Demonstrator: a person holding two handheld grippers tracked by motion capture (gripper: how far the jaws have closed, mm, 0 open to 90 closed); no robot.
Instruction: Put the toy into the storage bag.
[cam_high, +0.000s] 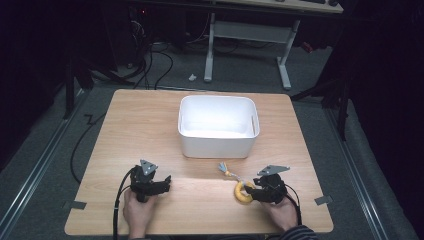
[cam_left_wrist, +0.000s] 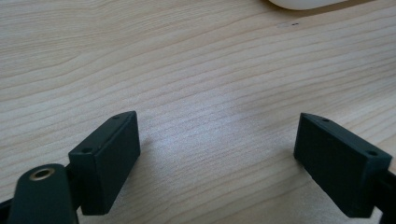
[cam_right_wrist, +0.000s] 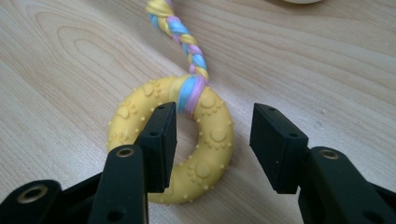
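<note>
My right gripper (cam_right_wrist: 212, 140) has its jaws spread astride one side of the yellow ring (cam_right_wrist: 205, 158): one jaw sits in the ring's hole, the other outside the rim, so that side lies between them, not yet pinched. From the ring a braided rope (cam_right_wrist: 184, 42) runs far and left toward the white bin (cam_high: 218, 145). I judge closing would grip the ring. My left gripper (cam_left_wrist: 217, 154) rests well to the left, jaws spread over bare table (cam_left_wrist: 187, 70), so the right is nearer.
</note>
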